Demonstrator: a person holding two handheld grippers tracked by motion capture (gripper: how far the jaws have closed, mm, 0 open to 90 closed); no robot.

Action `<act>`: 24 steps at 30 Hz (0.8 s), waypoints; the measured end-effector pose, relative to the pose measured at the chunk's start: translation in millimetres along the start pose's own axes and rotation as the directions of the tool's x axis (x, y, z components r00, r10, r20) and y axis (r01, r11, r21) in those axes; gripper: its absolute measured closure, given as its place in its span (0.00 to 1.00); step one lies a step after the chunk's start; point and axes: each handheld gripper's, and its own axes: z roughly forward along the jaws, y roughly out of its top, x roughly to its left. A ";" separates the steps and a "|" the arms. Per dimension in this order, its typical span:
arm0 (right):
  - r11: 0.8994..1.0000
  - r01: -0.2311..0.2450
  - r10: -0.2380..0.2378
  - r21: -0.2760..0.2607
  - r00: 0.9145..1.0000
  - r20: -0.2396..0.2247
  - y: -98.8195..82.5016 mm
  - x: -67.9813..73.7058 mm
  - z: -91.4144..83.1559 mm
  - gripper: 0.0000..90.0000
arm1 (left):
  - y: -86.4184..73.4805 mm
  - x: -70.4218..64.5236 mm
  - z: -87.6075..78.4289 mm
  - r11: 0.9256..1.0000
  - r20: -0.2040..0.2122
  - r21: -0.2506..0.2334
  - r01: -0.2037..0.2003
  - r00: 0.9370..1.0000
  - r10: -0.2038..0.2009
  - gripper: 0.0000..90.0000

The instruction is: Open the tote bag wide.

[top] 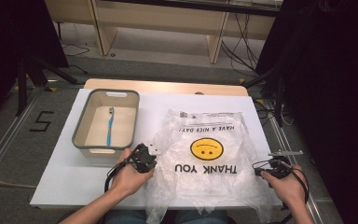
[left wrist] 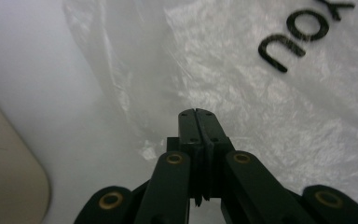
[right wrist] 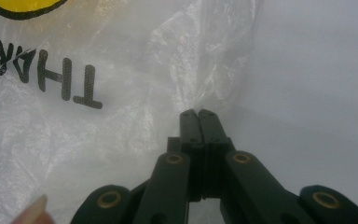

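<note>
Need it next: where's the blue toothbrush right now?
In the high view the blue toothbrush lies inside the grey bin, left of the plastic bag.

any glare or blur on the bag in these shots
High view: soft overall, room dark around the lit table, bag shiny but its print readable. Left gripper view: bright sheen on the bag's crinkles, bin edge blurred. Right gripper view: bag washed out, fingertip out of focus.

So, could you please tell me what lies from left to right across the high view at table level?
Tray holding a blue toothbrush → left gripper → plastic bag → right gripper.
</note>
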 end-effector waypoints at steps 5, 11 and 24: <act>1.000 -0.006 0.006 0.001 1.000 0.000 -0.6 -0.5 1.0 1.00 | 1.5 0.8 -21.6 0.997 -0.032 -0.057 0.044 0.998 -0.046 0.65; 1.000 -0.014 0.014 0.010 1.000 -0.004 -0.6 0.3 1.0 1.00 | -4.9 0.5 -19.3 0.996 -0.020 0.023 0.088 0.996 -0.088 0.49; 1.000 -0.005 0.006 0.026 1.000 -0.016 -1.0 1.9 2.6 1.00 | -13.9 -0.4 3.1 0.972 0.016 0.210 0.103 0.994 -0.108 0.70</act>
